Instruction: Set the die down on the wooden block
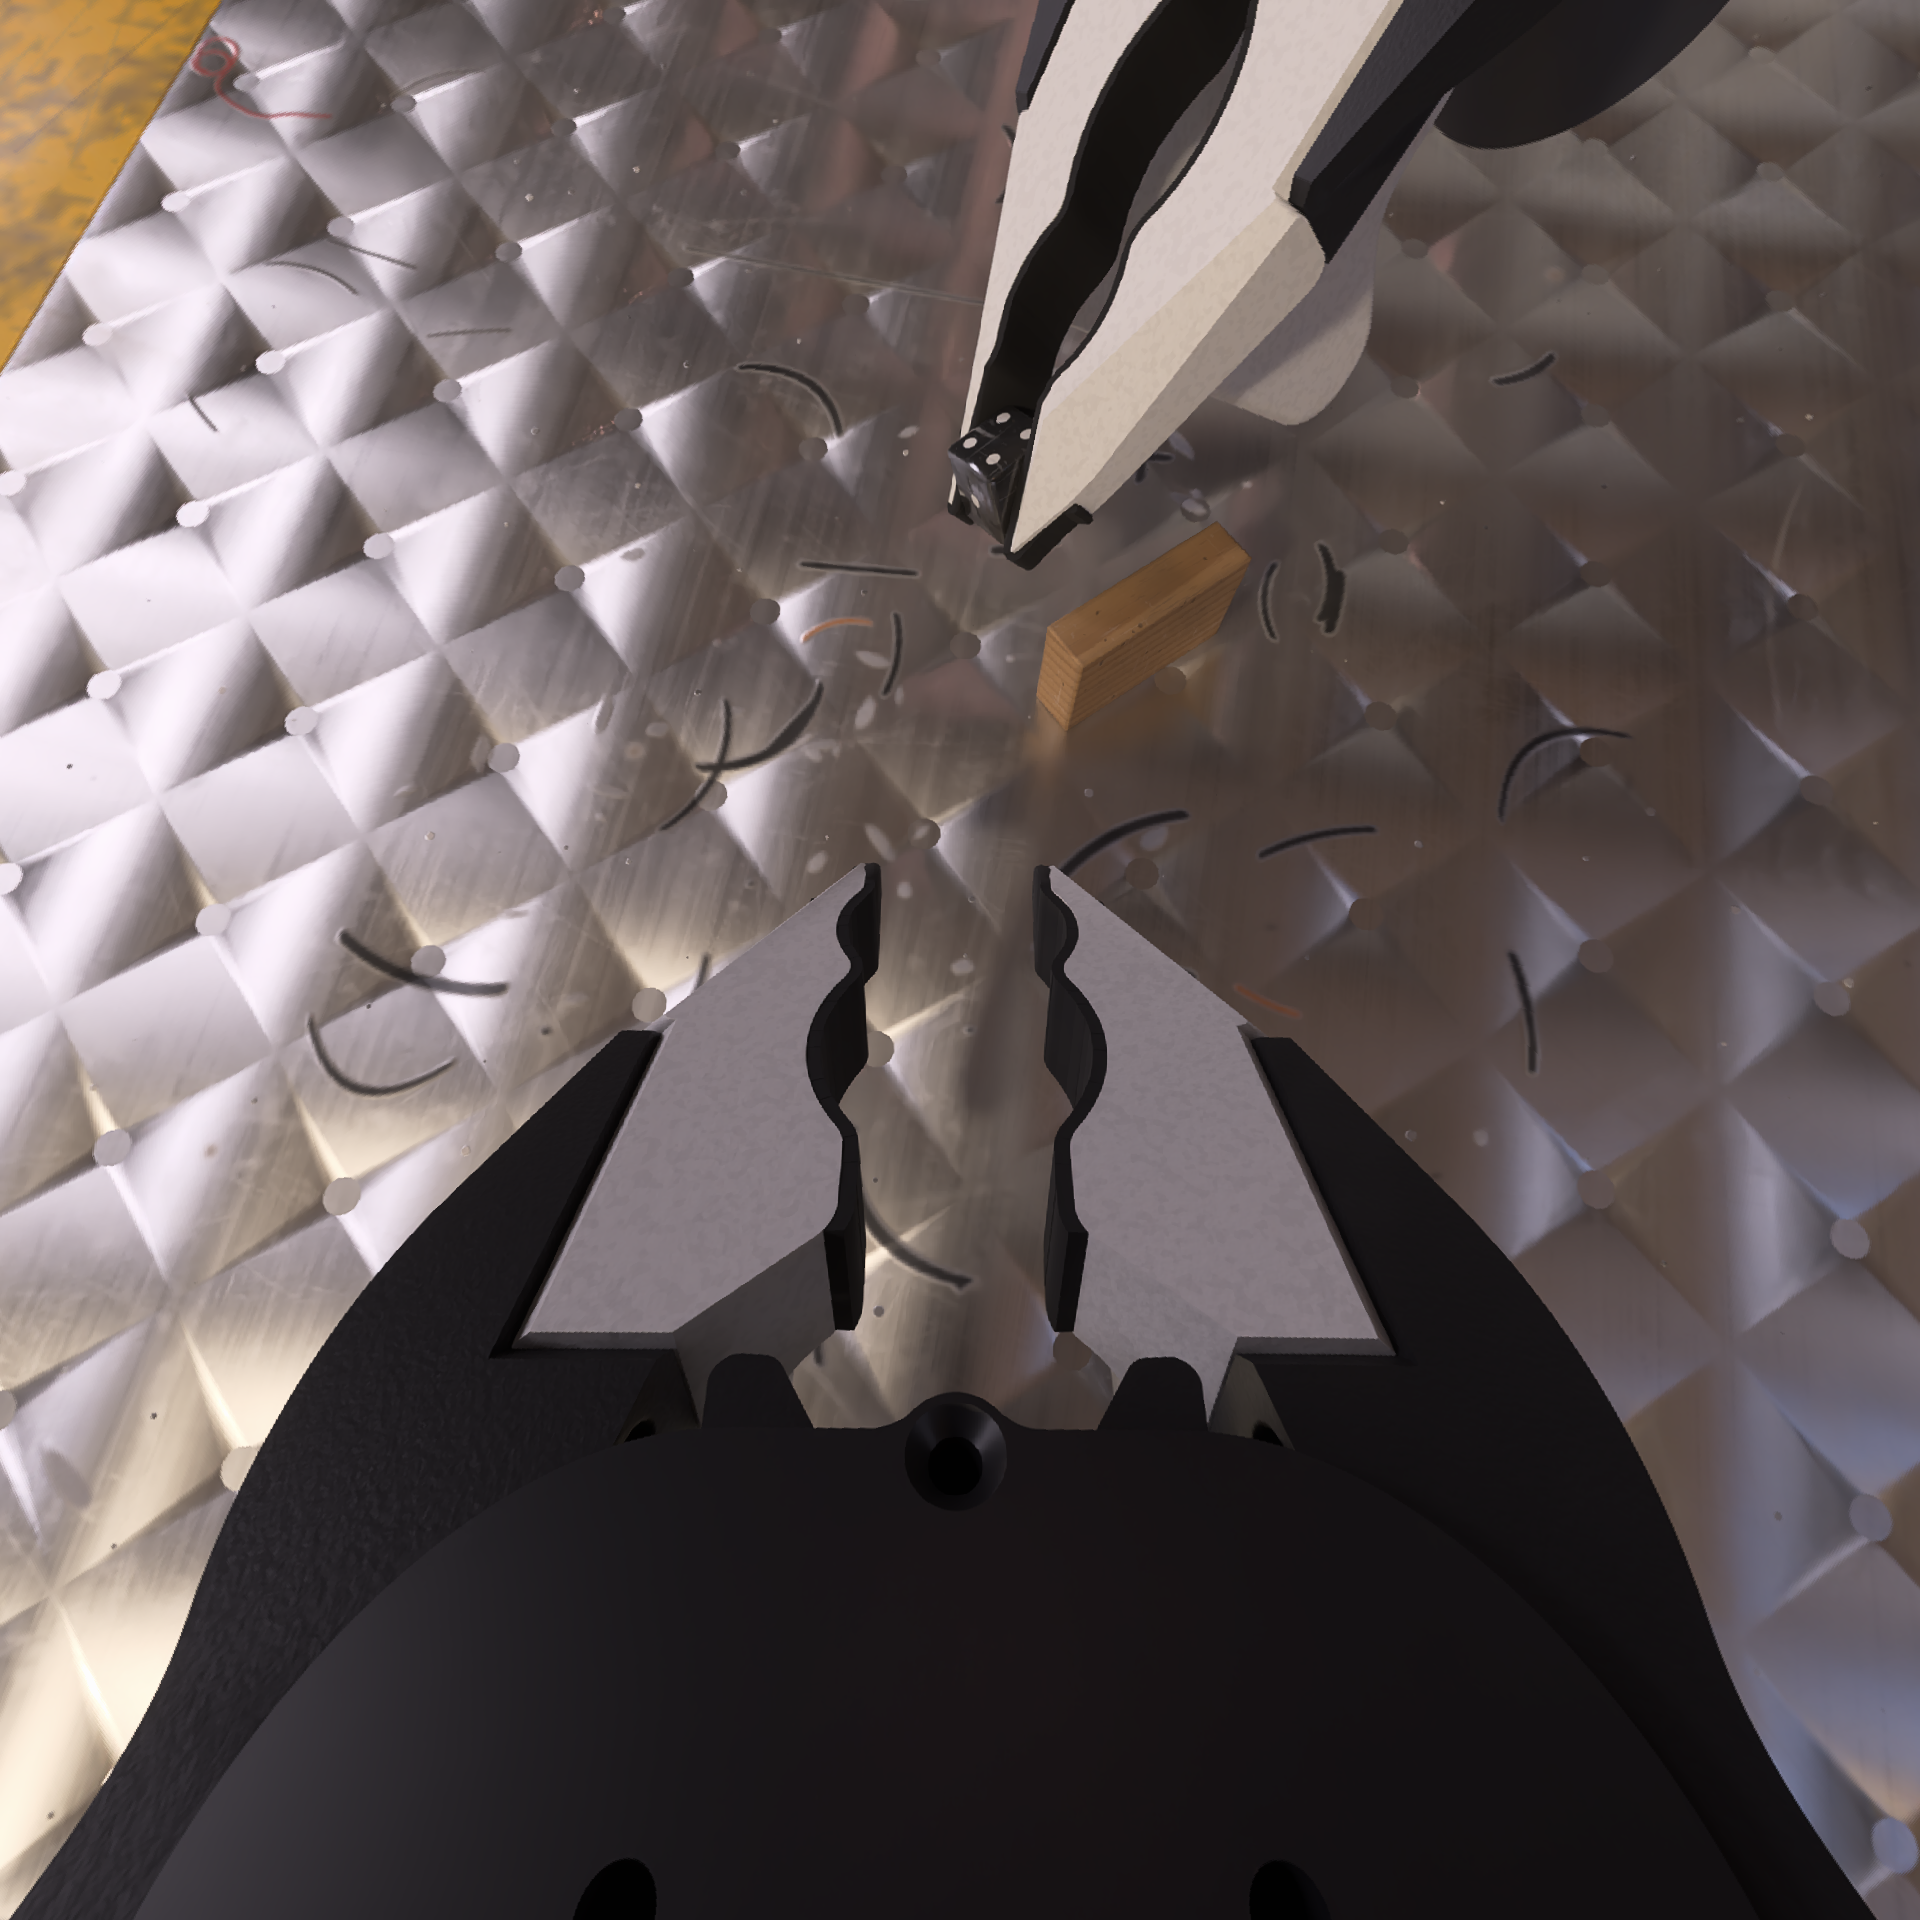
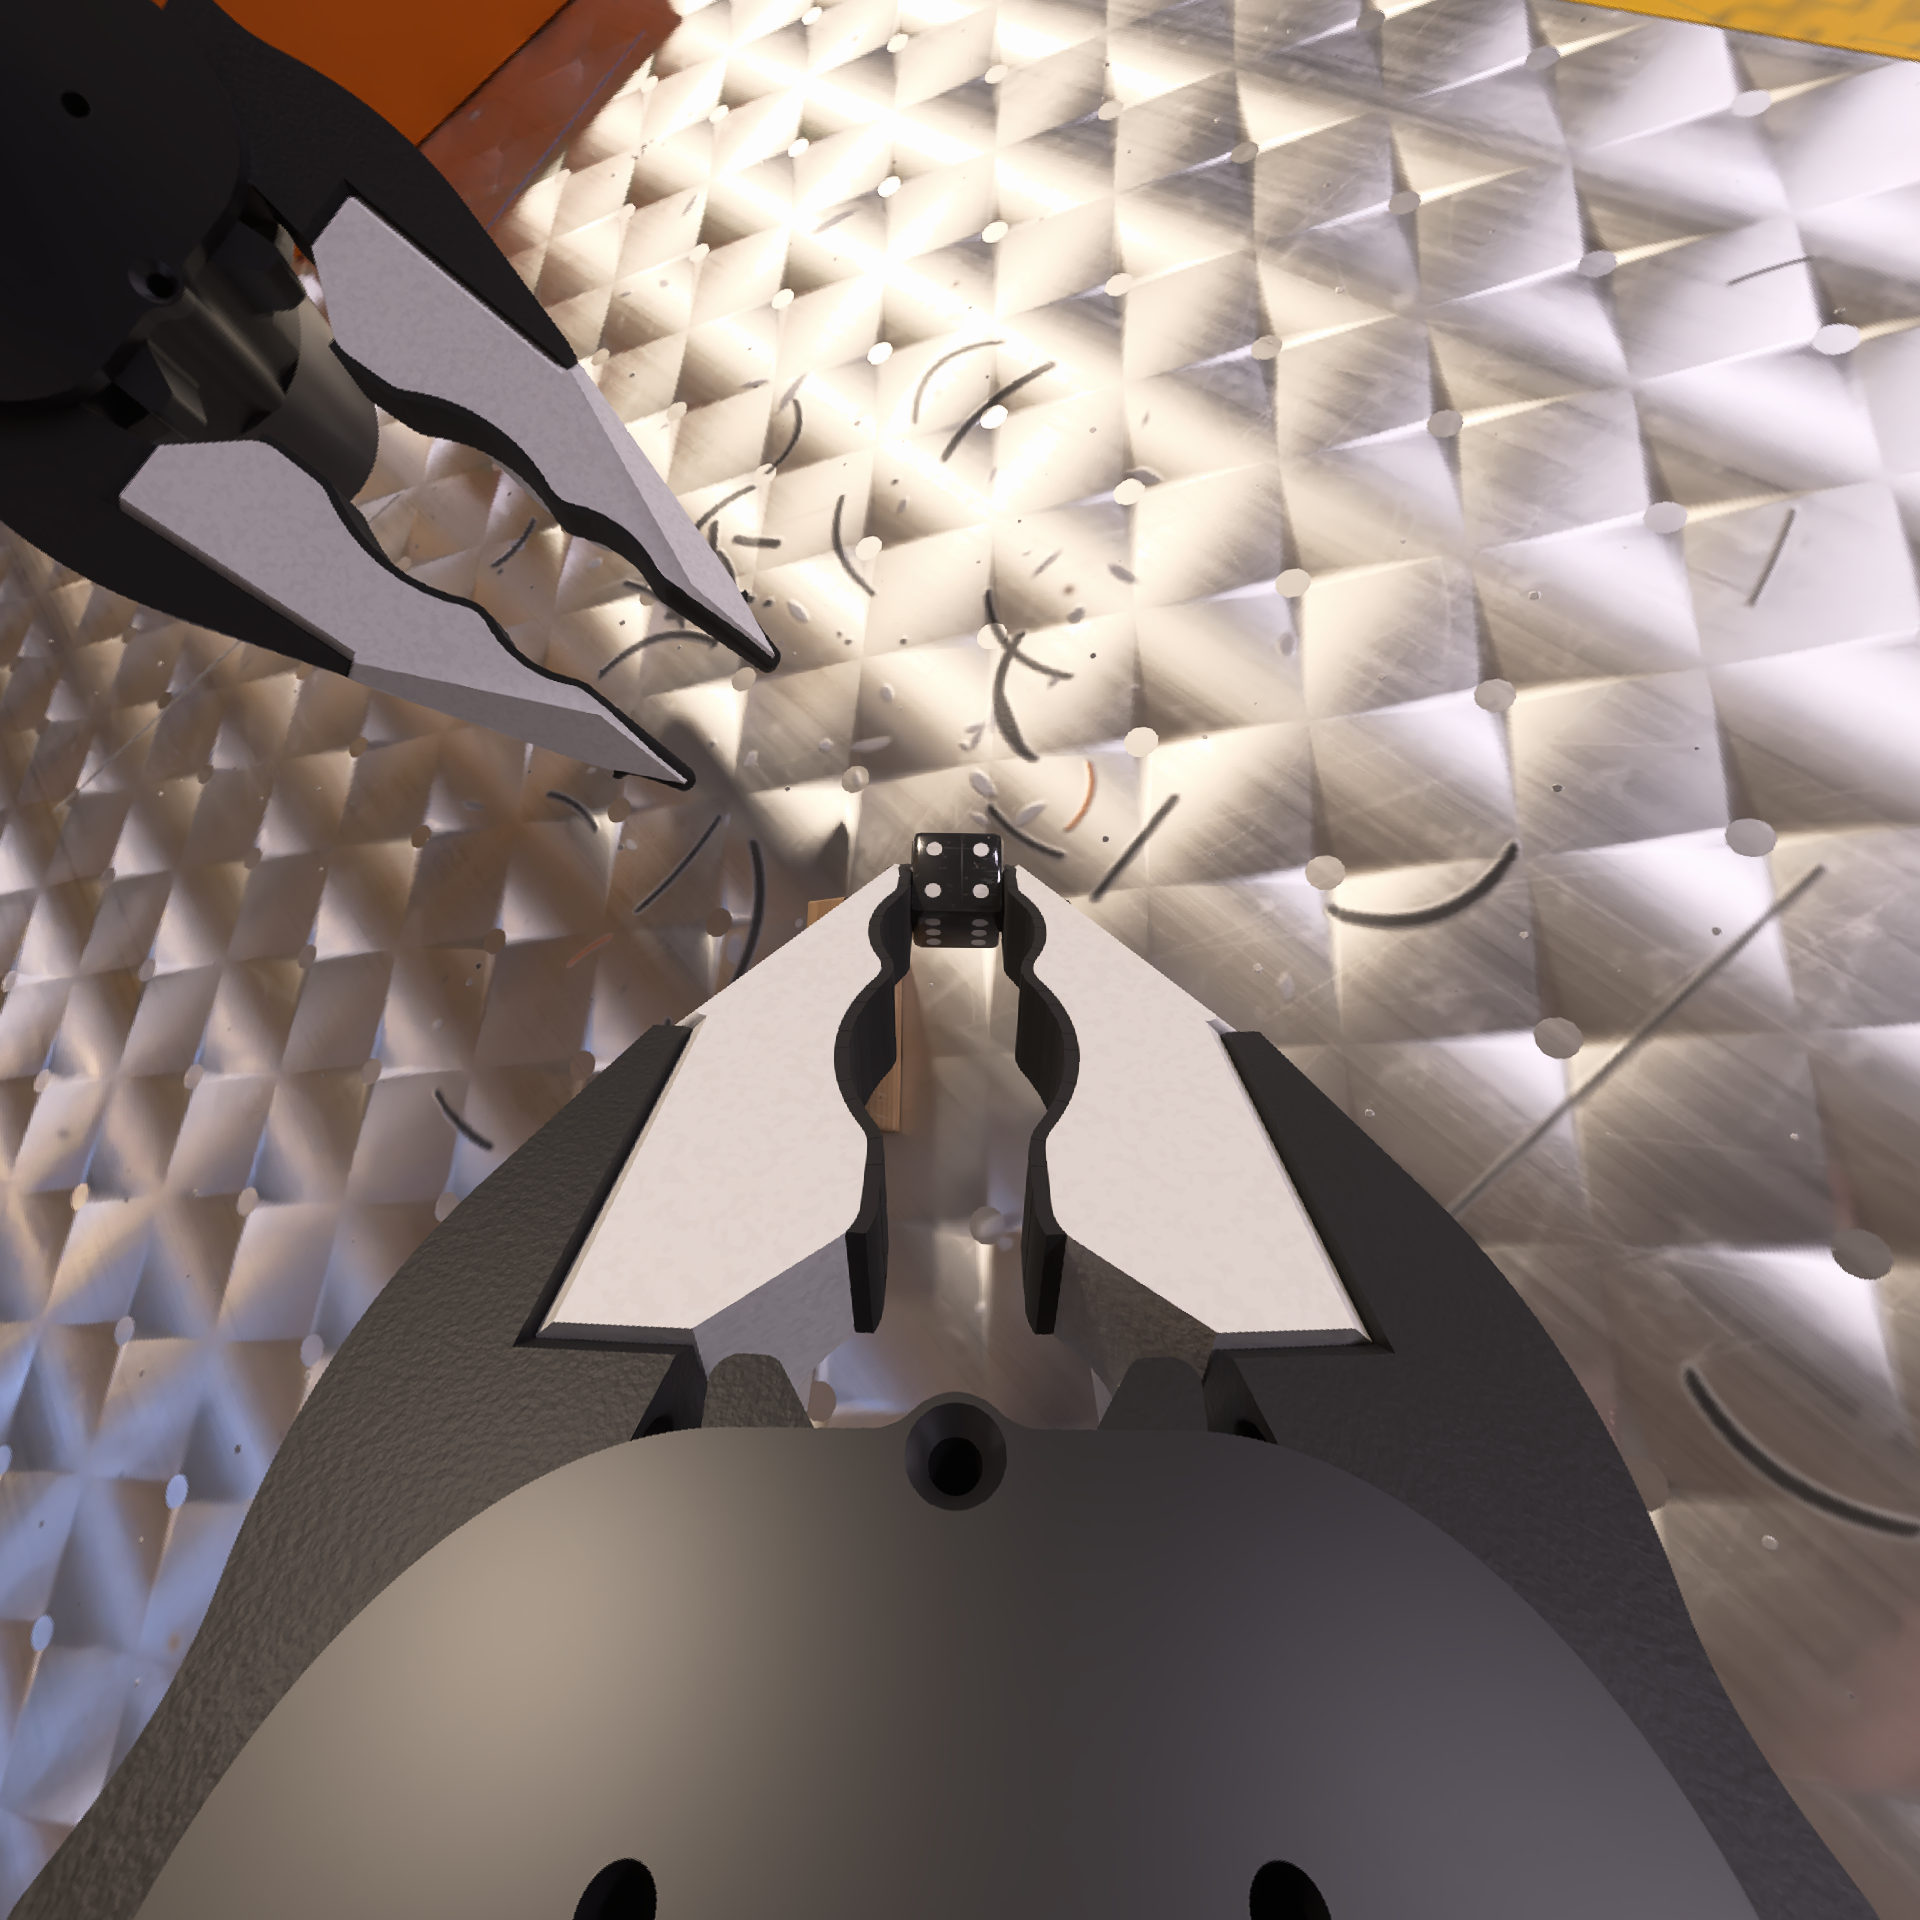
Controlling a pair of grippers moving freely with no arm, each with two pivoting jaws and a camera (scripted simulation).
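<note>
L view: own fingers [image 1: 868, 1049] apart, empty. R gripper [image 1: 1023, 520] ahead, tips clamped on die [image 1: 987, 468], held above table; block [image 1: 1138, 629] lies just beyond/right of it, long axis diagonal.

R view: die [image 2: 956, 888] pinched at tips; block [image 2: 894, 1081] mostly hidden under left finger.

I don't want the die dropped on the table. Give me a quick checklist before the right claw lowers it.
1. Die pinched at the right claw tips: ok.
2. Wooden block lying flat, top bare: ok.
3. Die lined up over the block: not ok, it sits off to one side in the left wrist view.
4. Left claw open, empty, clear of the block: ok.
5. Height above the block: cannot tell.
</note>
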